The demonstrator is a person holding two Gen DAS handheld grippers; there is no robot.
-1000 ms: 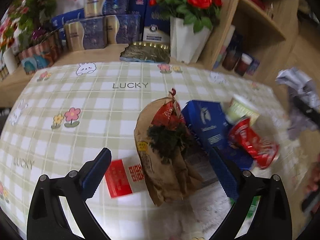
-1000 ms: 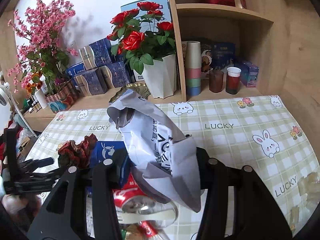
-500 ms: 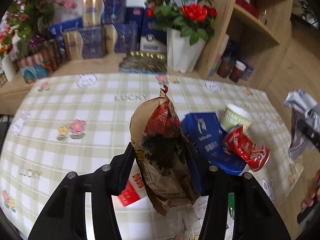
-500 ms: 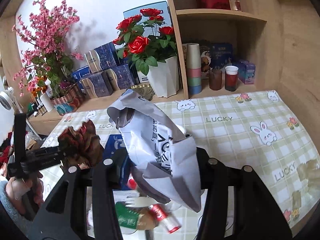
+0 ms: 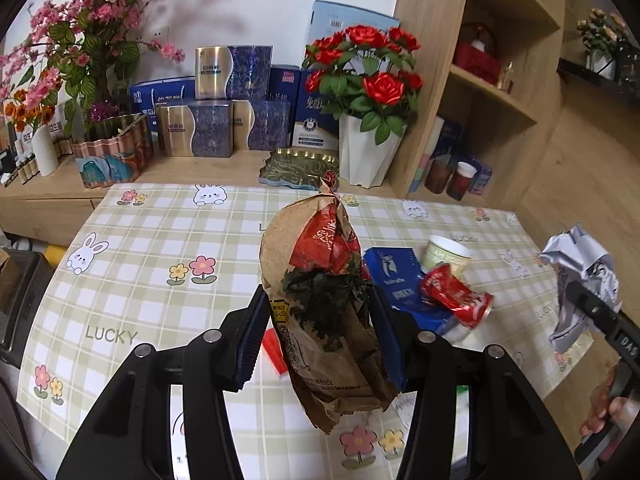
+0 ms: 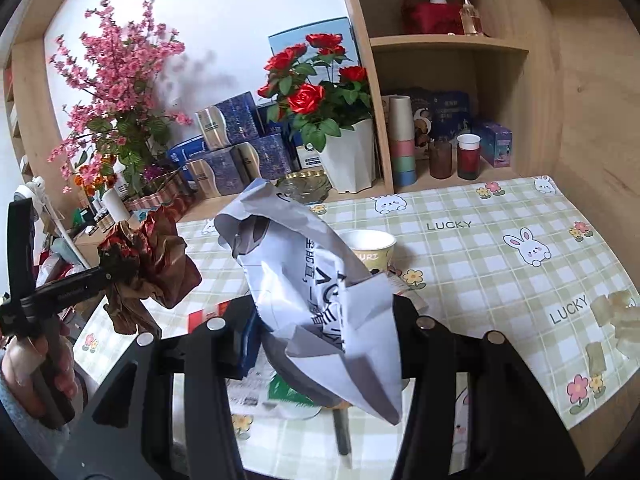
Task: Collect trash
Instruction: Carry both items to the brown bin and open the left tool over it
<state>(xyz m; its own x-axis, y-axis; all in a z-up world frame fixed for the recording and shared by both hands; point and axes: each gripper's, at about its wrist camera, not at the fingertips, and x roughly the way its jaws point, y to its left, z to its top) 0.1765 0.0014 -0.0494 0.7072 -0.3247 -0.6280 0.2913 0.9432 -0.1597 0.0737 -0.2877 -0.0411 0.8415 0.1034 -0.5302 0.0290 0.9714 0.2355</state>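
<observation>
My left gripper [image 5: 320, 332] is shut on a crumpled brown paper bag [image 5: 320, 280] with red and dark scraps in it, held clear above the checked table [image 5: 160, 240]. My right gripper [image 6: 324, 332] is shut on a crumpled grey-white mailer bag [image 6: 316, 280], also lifted off the table. Each view shows the other tool: the brown paper bag [image 6: 148, 264] at the left, the mailer bag [image 5: 580, 272] at the right. On the table lie a crushed red can [image 5: 456, 296], a blue box [image 5: 396, 280], a paper cup [image 5: 444, 254] and a red-white packet [image 5: 274, 350].
Behind the table stands a wooden ledge with a white vase of red roses [image 5: 368, 152], stacked gift boxes [image 5: 224, 120], a gold tray [image 5: 300, 168] and pink blossoms [image 5: 92, 40]. A shelf unit [image 6: 448, 120] with cups rises at the right. Pale scraps [image 6: 612, 316] lie near the table's right edge.
The left gripper closed on the brown paper bag and lifted it off the table. The right gripper, still holding the mailer bag, drew back from the table with it.
</observation>
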